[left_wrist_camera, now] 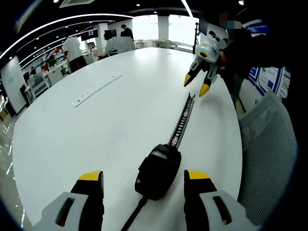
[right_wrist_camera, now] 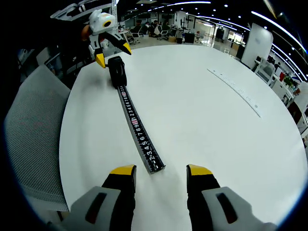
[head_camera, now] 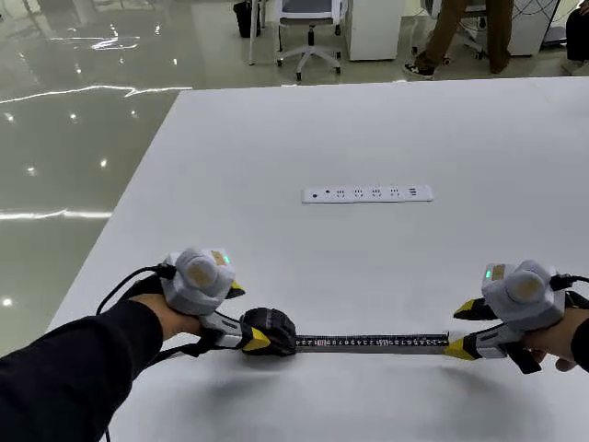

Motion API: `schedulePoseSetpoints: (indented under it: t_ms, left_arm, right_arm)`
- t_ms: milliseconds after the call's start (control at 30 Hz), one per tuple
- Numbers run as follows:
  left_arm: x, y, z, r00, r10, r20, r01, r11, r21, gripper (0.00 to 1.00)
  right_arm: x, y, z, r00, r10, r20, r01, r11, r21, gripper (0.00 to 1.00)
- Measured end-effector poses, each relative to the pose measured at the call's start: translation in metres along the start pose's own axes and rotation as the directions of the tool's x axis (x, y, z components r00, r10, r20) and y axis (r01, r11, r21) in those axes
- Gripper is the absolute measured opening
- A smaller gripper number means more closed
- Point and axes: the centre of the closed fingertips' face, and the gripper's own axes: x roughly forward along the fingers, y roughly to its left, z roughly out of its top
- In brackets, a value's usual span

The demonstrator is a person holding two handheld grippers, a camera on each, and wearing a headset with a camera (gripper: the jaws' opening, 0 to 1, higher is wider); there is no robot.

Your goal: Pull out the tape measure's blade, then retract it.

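Head view: by the table's (head_camera: 276, 184) near edge, our left gripper (head_camera: 247, 315) has fingers apart around the tape measure (head_camera: 271, 330). Its blade (head_camera: 368, 343) ends beside our right gripper (head_camera: 461, 327), fingers apart too.

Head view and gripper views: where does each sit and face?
Head view: on the headset, facing down at the table; a sleeve, left gripper and right gripper show.
Left gripper view: rides it, facing over the tape measure toward the right gripper.
Right gripper view: the reverse, along the blade.
All share the blade.
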Motion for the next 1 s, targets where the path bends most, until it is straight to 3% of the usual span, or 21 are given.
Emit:
schedulePoseSetpoints:
  t_ms: [100,167,200,233,300,333,367,400,500,567,633,700,733,800,867,933,967,1000]
  left_arm:
    - [-0.012,0.007,-0.002,0.9969,0.033,0.071,-0.025,0.994,-0.105,0.83]
    - [-0.02,0.012,-0.006,0.9941,0.077,0.077,-0.065,0.987,-0.145,0.95]
    - [-0.023,0.015,-0.006,0.9907,0.088,0.104,-0.071,0.985,-0.155,1.0]
    - [-0.026,0.015,-0.004,0.9862,0.093,0.137,-0.072,0.987,-0.146,0.99]
    - [-0.038,0.021,-0.001,0.9692,0.152,0.194,-0.128,0.983,-0.131,1.0]
    - [-0.043,0.018,0.0,0.9647,0.158,0.211,-0.123,0.978,-0.17,1.0]
    - [-0.047,0.013,-0.001,0.9623,0.154,0.224,-0.102,0.969,-0.227,1.0]
    - [-0.05,0.011,-0.004,0.9615,0.154,0.228,-0.097,0.966,-0.241,1.0]
    - [-0.06,0.006,-0.013,0.9562,0.174,0.236,-0.122,0.968,-0.22,0.99]
    - [-0.07,0.005,-0.011,0.9337,0.214,0.287,-0.144,0.958,-0.246,0.95]
    - [-0.078,0.004,-0.018,0.9267,0.234,0.294,-0.152,0.949,-0.276,0.97]
    - [-0.09,0.007,-0.022,0.9055,0.29,0.31,-0.198,0.935,-0.295,1.0]
    - [-0.093,0.006,-0.027,0.9033,0.302,0.305,-0.204,0.928,-0.313,1.0]
    - [-0.098,0.0,-0.038,0.9078,0.303,0.29,-0.205,0.924,-0.322,1.0]
    - [-0.102,-0.008,-0.05,0.9144,0.301,0.271,-0.212,0.927,-0.311,1.0]
    - [-0.107,-0.014,-0.057,0.9153,0.301,0.268,-0.213,0.926,-0.312,1.0]
    - [-0.111,-0.017,-0.059,0.9129,0.303,0.273,-0.214,0.925,-0.313,1.0]
    - [-0.115,-0.018,-0.057,0.9024,0.308,0.302,-0.212,0.926,-0.312,1.0]
  right_arm:
    - [-0.012,0.004,0.001,0.9987,-0.026,0.044,0.025,0.999,0.031,0.38]
    - [-0.017,0.007,0.0,0.9976,-0.042,0.056,0.04,0.998,0.04,0.41]
    - [-0.021,0.01,0.0,0.9962,-0.059,0.064,0.056,0.997,0.047,0.43]
    - [-0.023,0.011,0.0,0.995,-0.071,0.071,0.067,0.996,0.054,0.45]
    - [-0.028,0.016,-0.002,0.9929,-0.087,0.081,0.081,0.994,0.07,0.49]
    - [-0.031,0.016,-0.003,0.9909,-0.1,0.09,0.094,0.993,0.071,0.51]
    - [-0.035,0.017,-0.003,0.9873,-0.122,0.102,0.114,0.99,0.085,0.54]
    - [-0.038,0.018,-0.004,0.985,-0.134,0.108,0.124,0.987,0.098,0.56]
    - [-0.046,0.022,-0.006,0.9763,-0.173,0.13,0.157,0.98,0.125,0.62]
    - [-0.052,0.025,-0.009,0.9703,-0.195,0.143,0.174,0.974,0.144,0.67]
    - [-0.059,0.028,-0.011,0.964,-0.218,0.153,0.189,0.965,0.184,0.7]
    - [-0.067,0.03,-0.012,0.9502,-0.256,0.178,0.214,0.951,0.222,0.74]
    - [-0.07,0.032,-0.013,0.9465,-0.261,0.189,0.217,0.95,0.226,0.76]
    - [-0.079,0.037,-0.017,0.9361,-0.286,0.205,0.235,0.942,0.241,0.81]
    - [-0.086,0.044,-0.023,0.9363,-0.285,0.206,0.229,0.939,0.255,0.83]
    - [-0.092,0.048,-0.029,0.9341,-0.294,0.202,0.24,0.936,0.256,0.84]
    - [-0.094,0.049,-0.032,0.9347,-0.295,0.199,0.241,0.936,0.256,0.85]
    - [-0.097,0.05,-0.035,0.9349,-0.296,0.196,0.242,0.935,0.258,0.86]
